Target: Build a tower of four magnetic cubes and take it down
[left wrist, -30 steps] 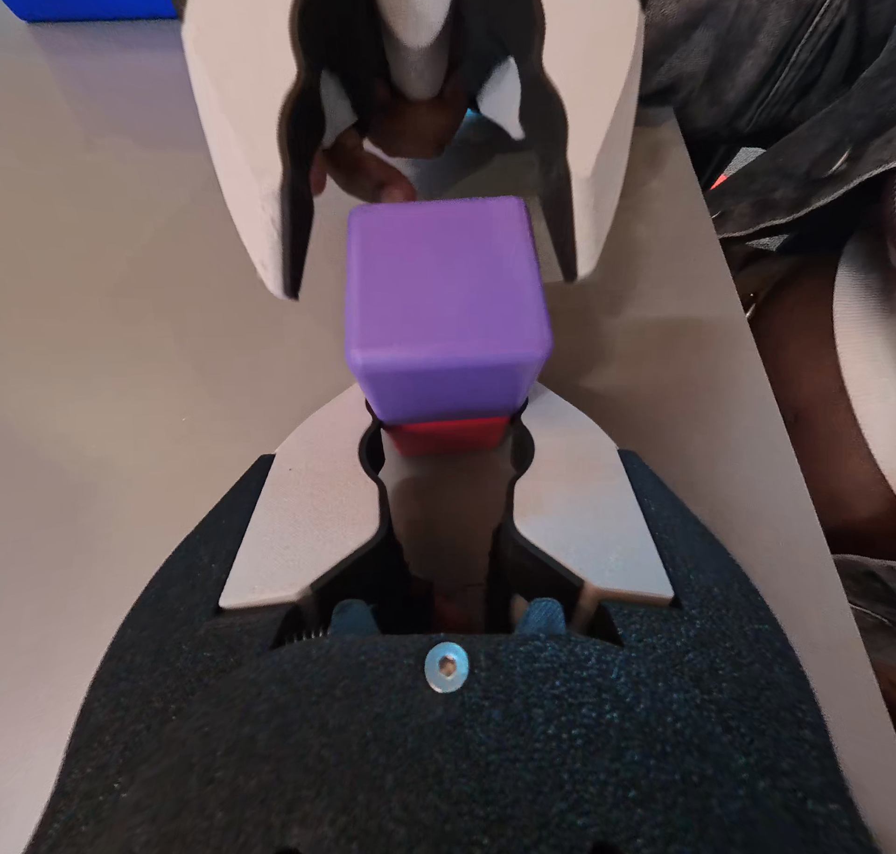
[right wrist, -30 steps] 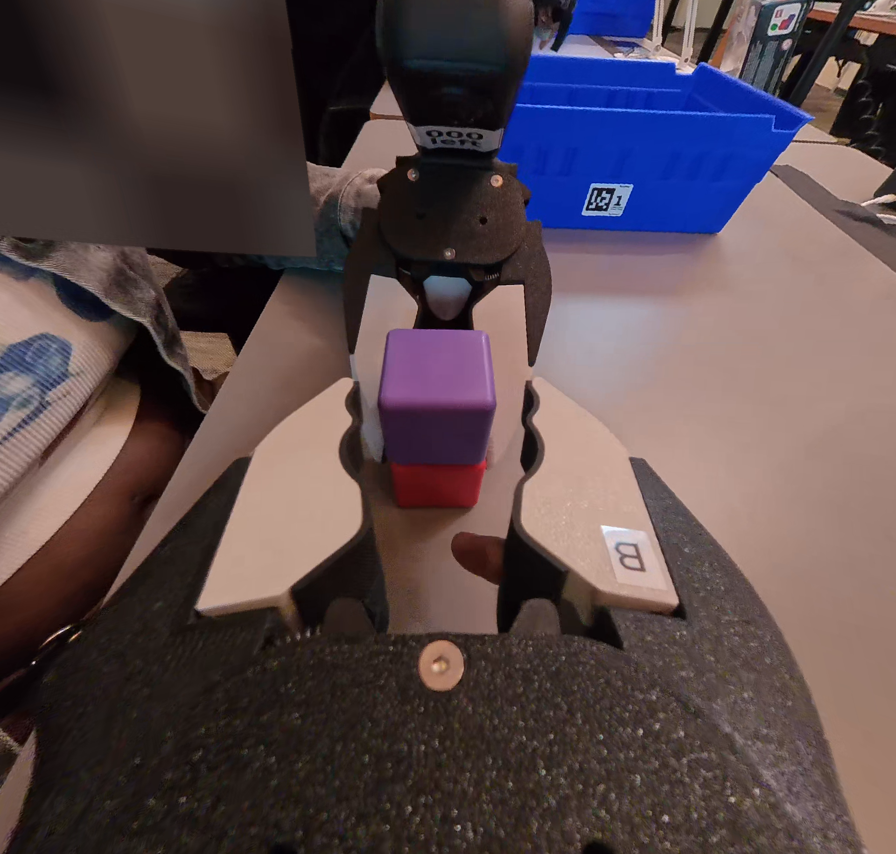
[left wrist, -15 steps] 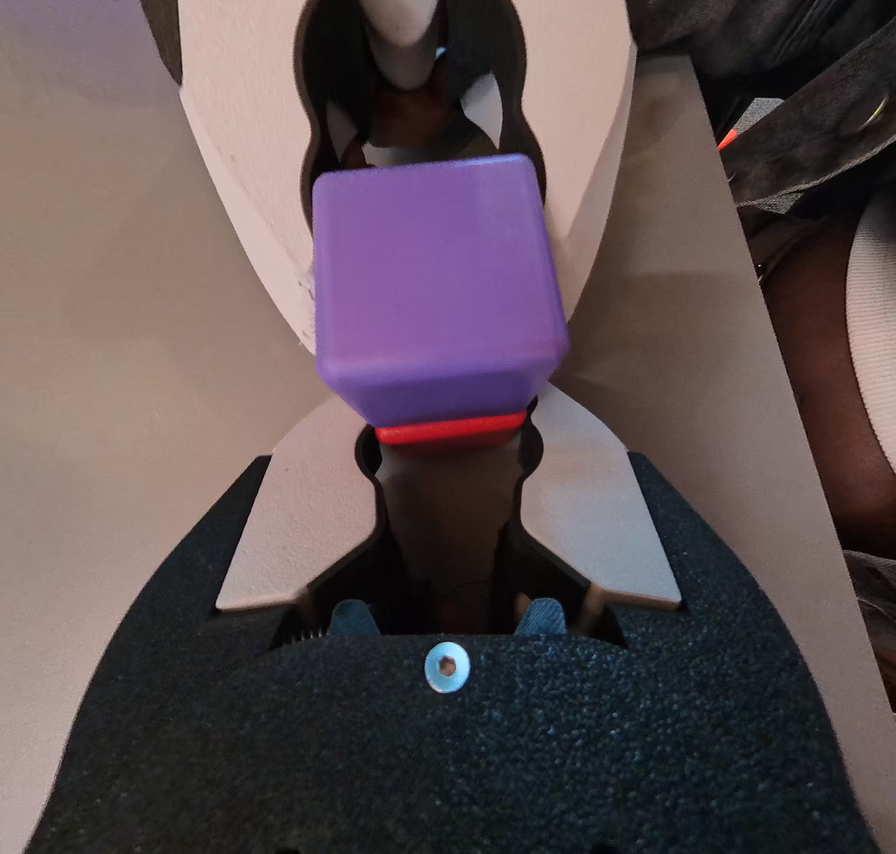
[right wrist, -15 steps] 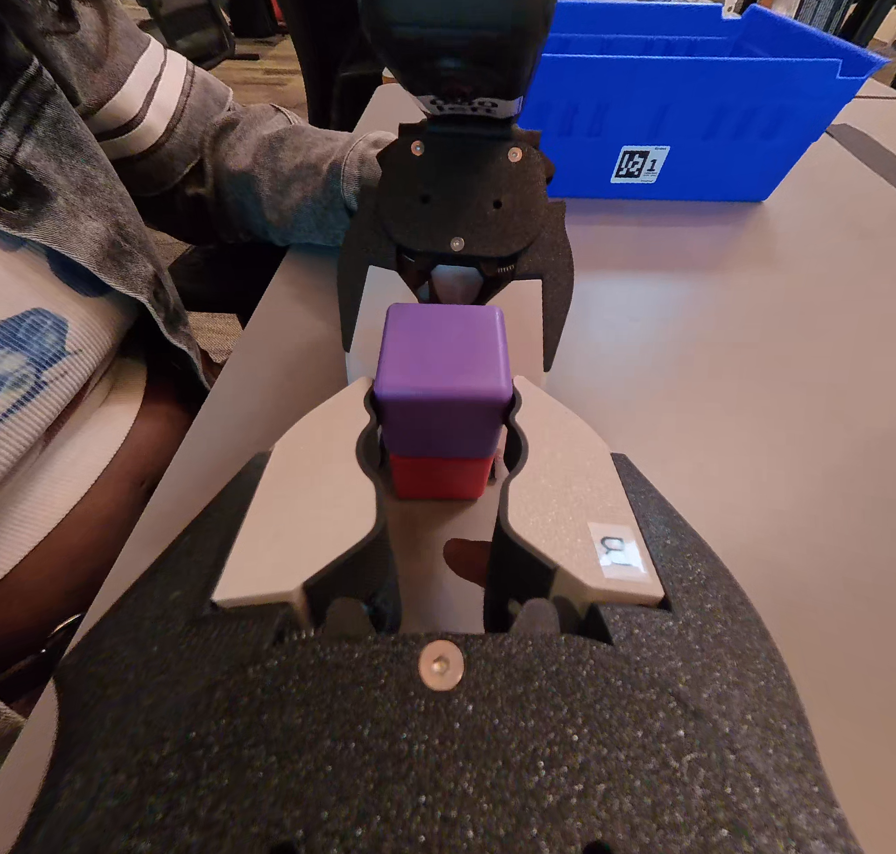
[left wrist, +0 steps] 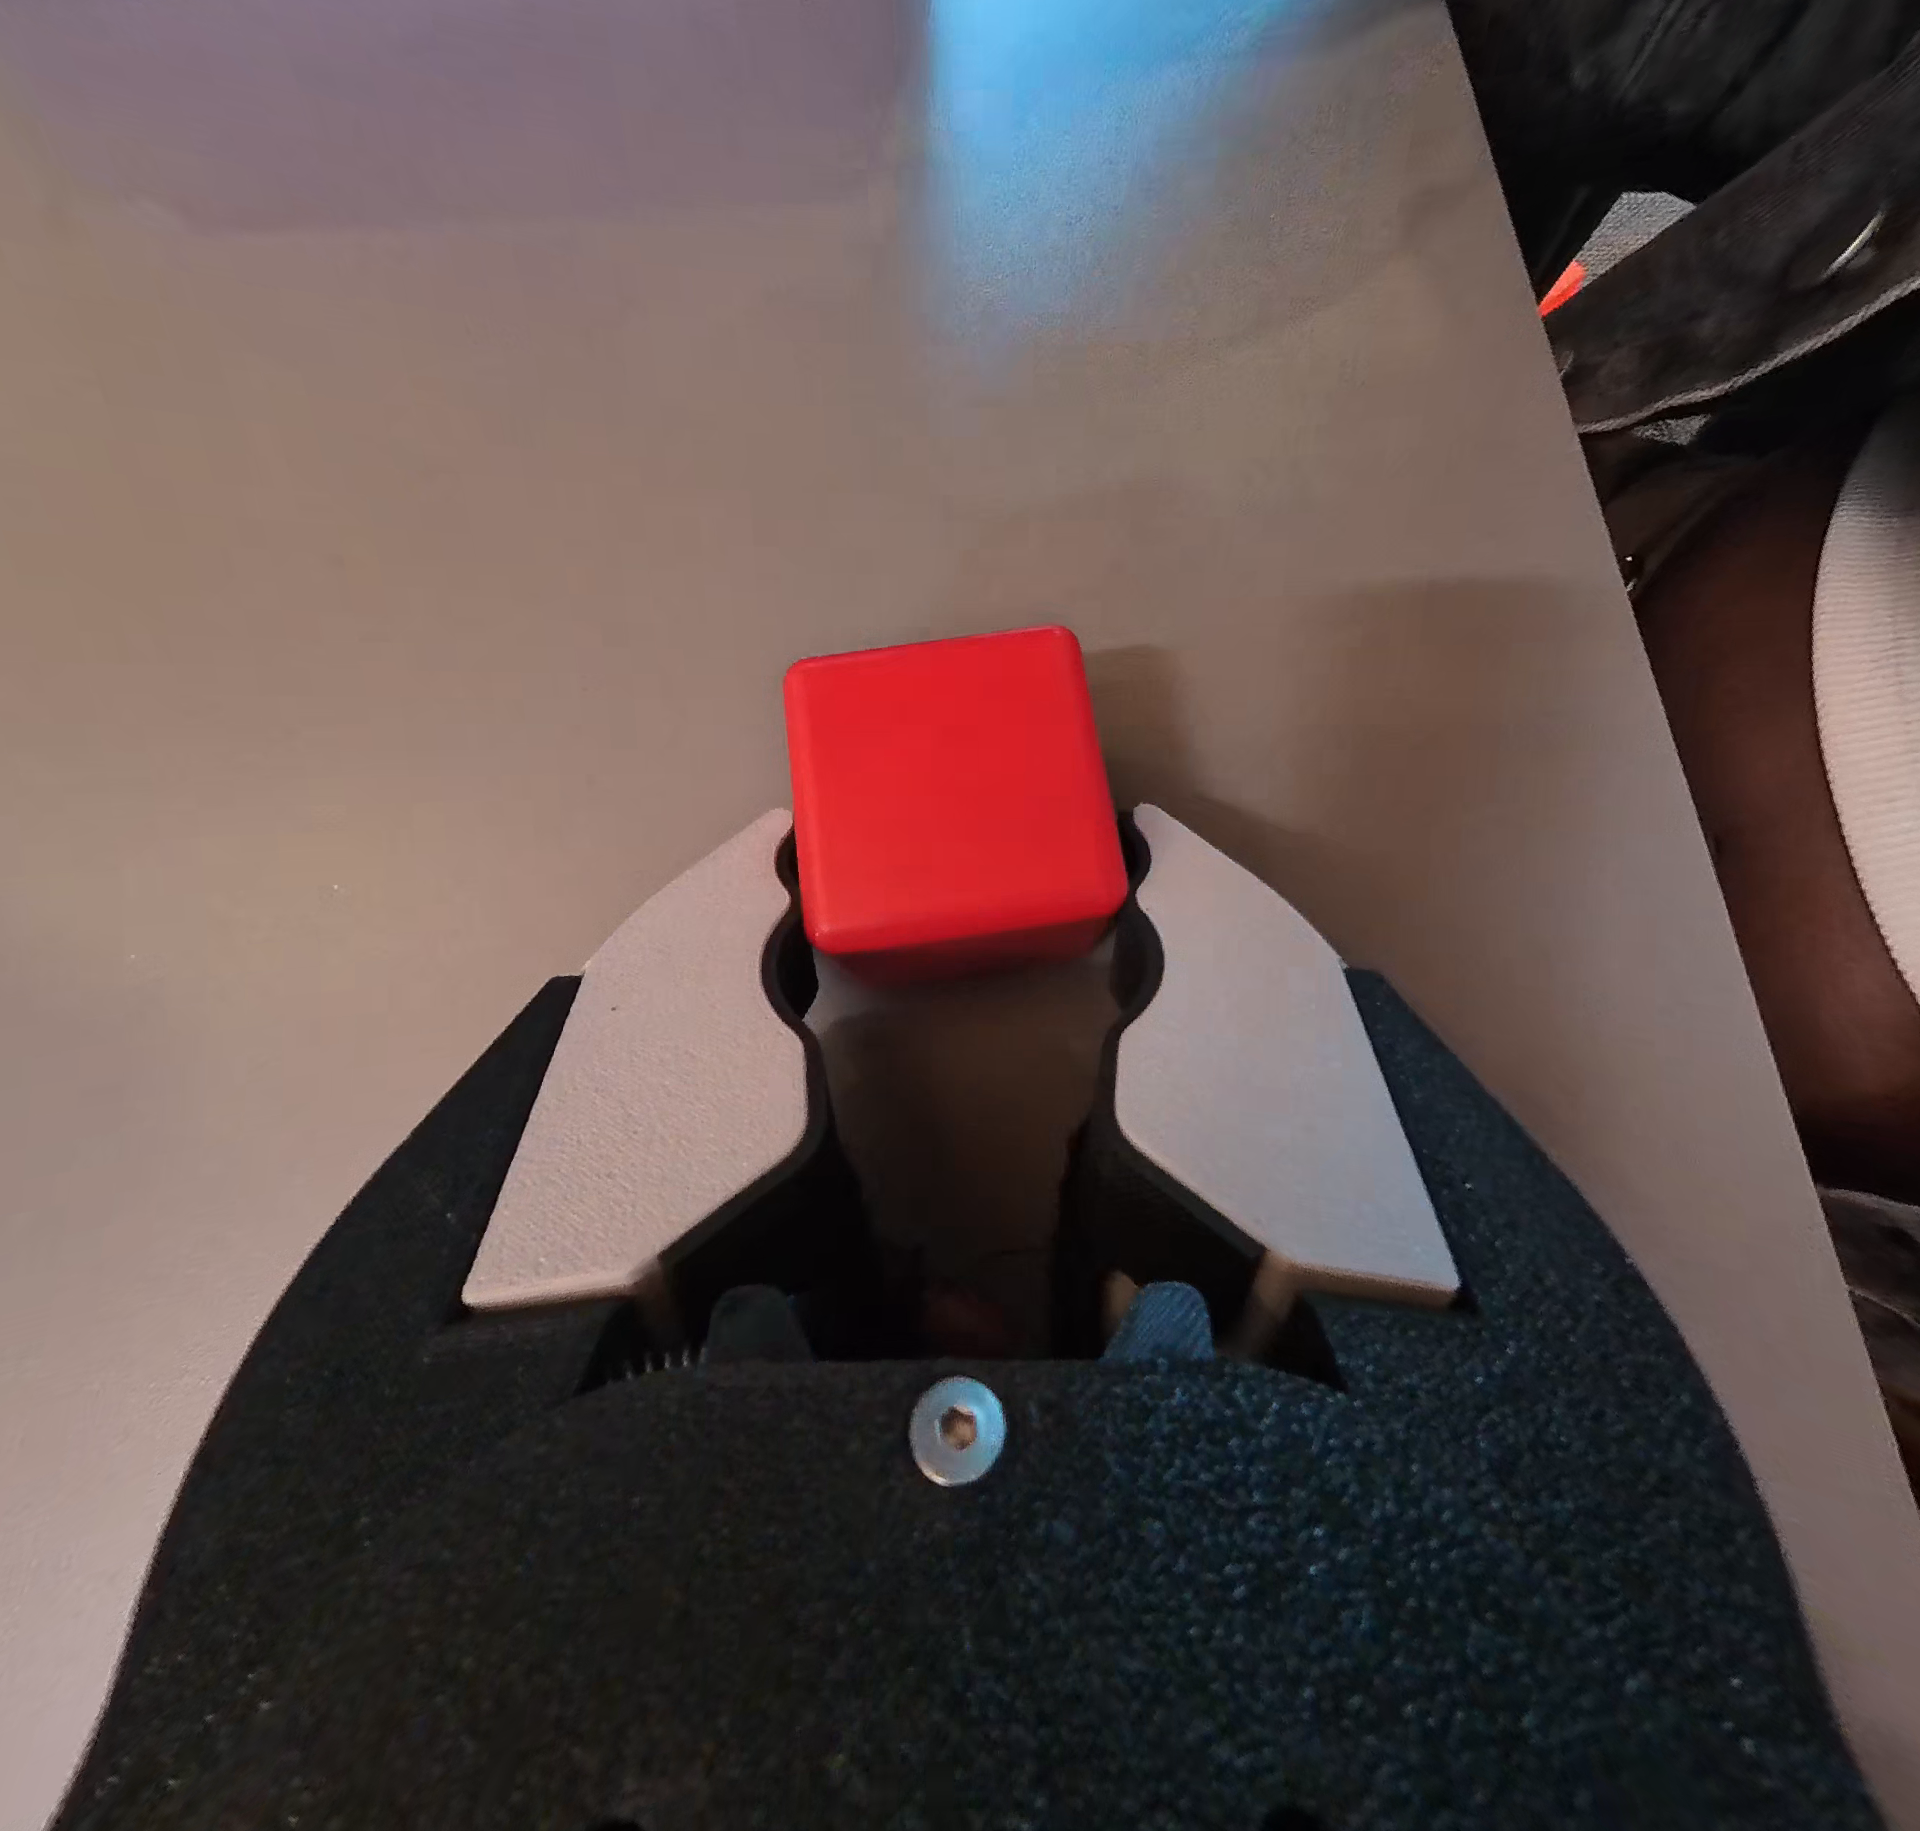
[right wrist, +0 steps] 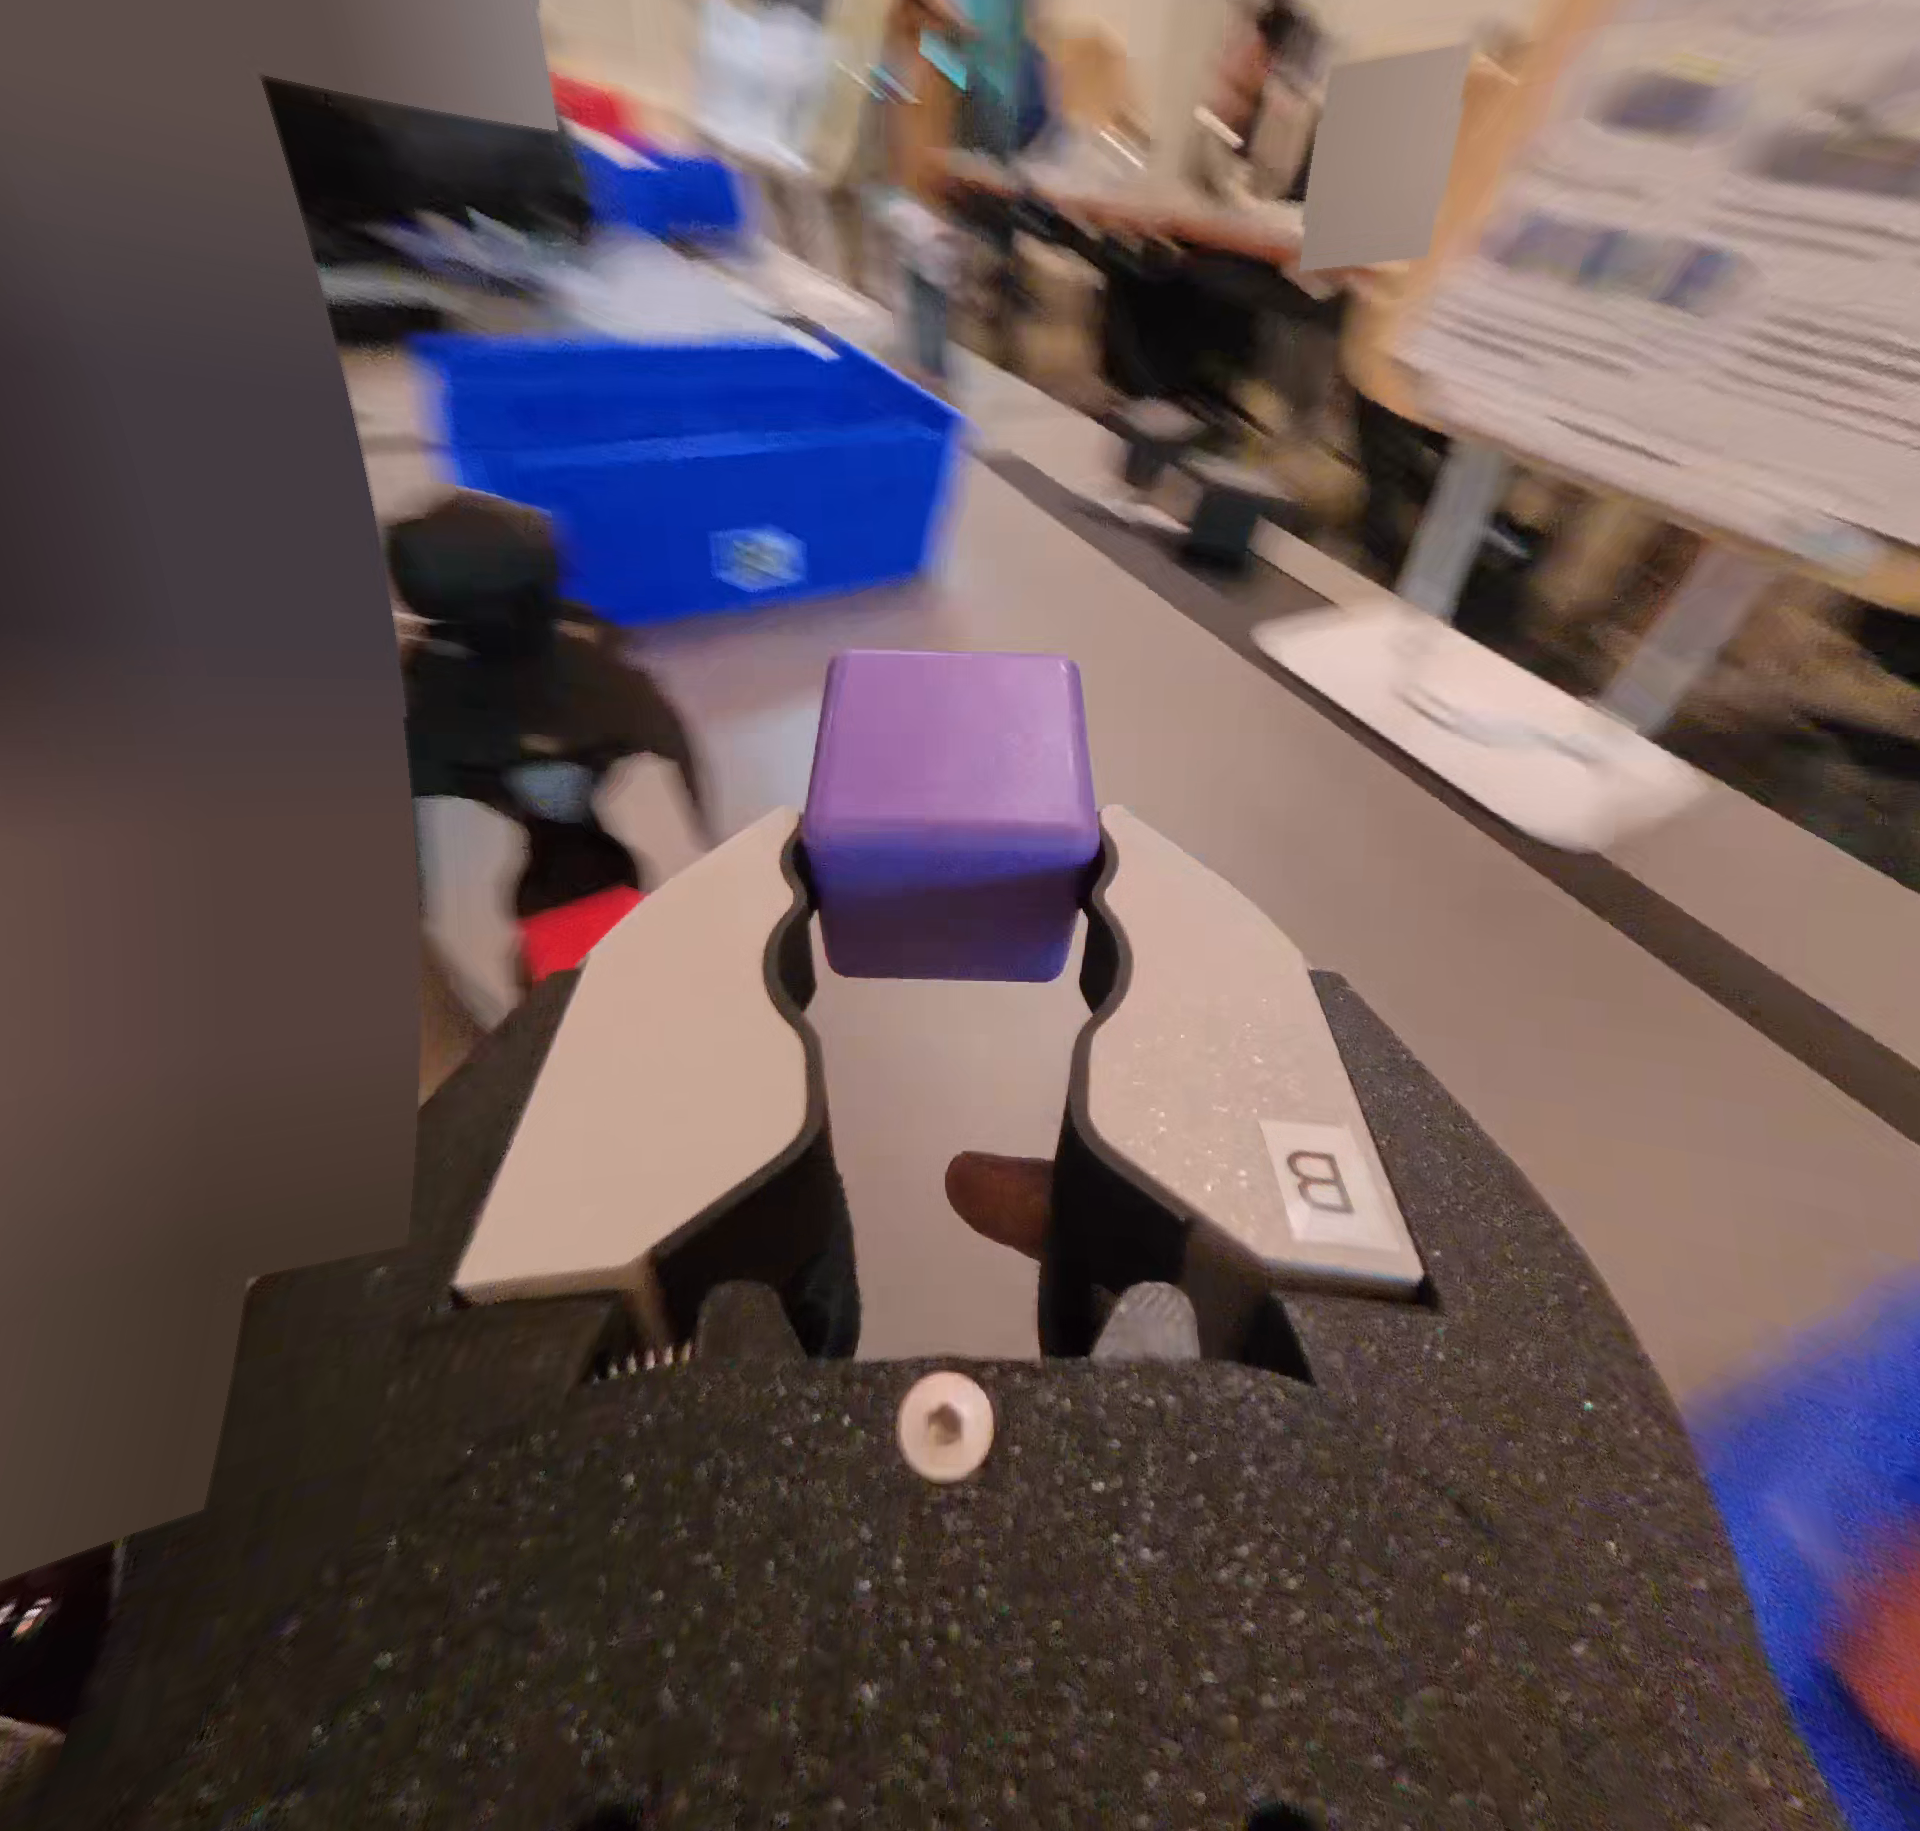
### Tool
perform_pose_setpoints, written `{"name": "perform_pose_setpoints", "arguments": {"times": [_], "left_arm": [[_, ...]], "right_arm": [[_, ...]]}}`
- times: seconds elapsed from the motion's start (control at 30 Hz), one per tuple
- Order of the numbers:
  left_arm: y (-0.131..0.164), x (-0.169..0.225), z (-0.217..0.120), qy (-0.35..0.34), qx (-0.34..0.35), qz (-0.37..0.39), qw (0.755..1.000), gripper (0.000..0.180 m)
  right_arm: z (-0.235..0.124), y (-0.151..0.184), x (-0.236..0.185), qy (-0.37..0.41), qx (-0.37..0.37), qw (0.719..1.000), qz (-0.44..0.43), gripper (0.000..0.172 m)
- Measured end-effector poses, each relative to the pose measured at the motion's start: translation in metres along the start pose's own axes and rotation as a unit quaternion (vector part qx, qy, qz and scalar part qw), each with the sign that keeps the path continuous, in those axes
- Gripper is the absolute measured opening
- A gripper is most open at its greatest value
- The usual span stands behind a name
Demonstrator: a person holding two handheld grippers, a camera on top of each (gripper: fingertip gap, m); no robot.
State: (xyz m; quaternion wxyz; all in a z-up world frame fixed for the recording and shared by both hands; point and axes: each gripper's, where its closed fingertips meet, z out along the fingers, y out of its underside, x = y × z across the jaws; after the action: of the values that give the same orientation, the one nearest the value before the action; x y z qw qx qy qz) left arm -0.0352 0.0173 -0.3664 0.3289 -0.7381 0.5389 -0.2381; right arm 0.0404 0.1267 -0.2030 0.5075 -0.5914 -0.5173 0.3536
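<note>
Left gripper [left wrist: 954, 882]: jaws set about one cube-width apart, pinching the red cube [left wrist: 948, 794]. Both grey fingers [left wrist: 665, 1064] bear on the cube's lower side faces near its rear corners; no gap shows on either side. The cube sits at the fingertips, its top face fully exposed, slightly turned relative to the jaws, low over the grey table [left wrist: 416, 534]. Whether its underside touches the table cannot be told. Right gripper [right wrist: 948, 877]: jaws at a similar spread, clamped on the purple cube [right wrist: 948, 805]. The finger pads press its left and right faces at the tips, and the cube projects forward beyond them. This cube is held clear of the table, with table surface visible past it on all sides. The two cubes are separated, one per gripper. In the right wrist view the left gripper appears blurred at lower left, a patch of red at its jaws. A blue bin [right wrist: 686, 472] stands on the table farther back, well apart from both cubes. The background is motion-blurred.
</note>
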Motion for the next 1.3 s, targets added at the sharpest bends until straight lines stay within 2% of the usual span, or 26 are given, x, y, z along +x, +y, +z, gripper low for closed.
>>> {"name": "perform_pose_setpoints", "arguments": {"times": [0.03,0.07,0.13,0.2,0.33,0.4,0.53,0.83,1.23,1.3], "left_arm": [[0.0,0.0,0.0,0.0,0.0,0.0,1.0,0.055],[0.0,0.0,0.0,-0.001,0.0,0.0,1.0,0.055],[0.0,0.0,0.0,0.0,0.0,0.0,1.0,0.055],[0.0,0.0,0.0,0.0,0.0,0.001,1.0,0.055],[0.0,0.0,0.0,0.0,0.0,0.002,1.0,0.055],[0.0,0.0,0.0,0.002,0.0,0.002,1.0,0.055],[0.0,0.0,0.0,0.003,0.0,0.001,1.0,0.055],[0.0,0.0,0.001,0.003,0.0,0.001,1.0,0.055],[0.0,0.0,0.001,0.004,0.0,0.001,1.0,0.055],[0.0,0.0,0.001,0.004,0.0,0.0,1.0,0.055]], "right_arm": [[-0.019,0.007,0.027,0.077,-0.048,0.996,0.005,0.049],[-0.042,0.018,0.054,0.154,-0.096,0.983,0.012,0.049],[-0.093,0.044,0.097,0.284,-0.184,0.94,0.039,0.049],[-0.135,0.074,0.127,0.365,-0.244,0.895,0.084,0.049],[-0.168,0.136,0.155,0.402,-0.306,0.844,0.179,0.049],[-0.169,0.16,0.158,0.392,-0.332,0.833,0.207,0.05],[-0.163,0.182,0.149,0.358,-0.373,0.824,0.23,0.05],[-0.126,0.191,0.13,0.287,-0.395,0.841,0.233,0.049],[-0.134,0.202,0.111,0.258,-0.444,0.822,0.247,0.05],[-0.139,0.193,0.117,0.278,-0.426,0.826,0.242,0.059]]}}
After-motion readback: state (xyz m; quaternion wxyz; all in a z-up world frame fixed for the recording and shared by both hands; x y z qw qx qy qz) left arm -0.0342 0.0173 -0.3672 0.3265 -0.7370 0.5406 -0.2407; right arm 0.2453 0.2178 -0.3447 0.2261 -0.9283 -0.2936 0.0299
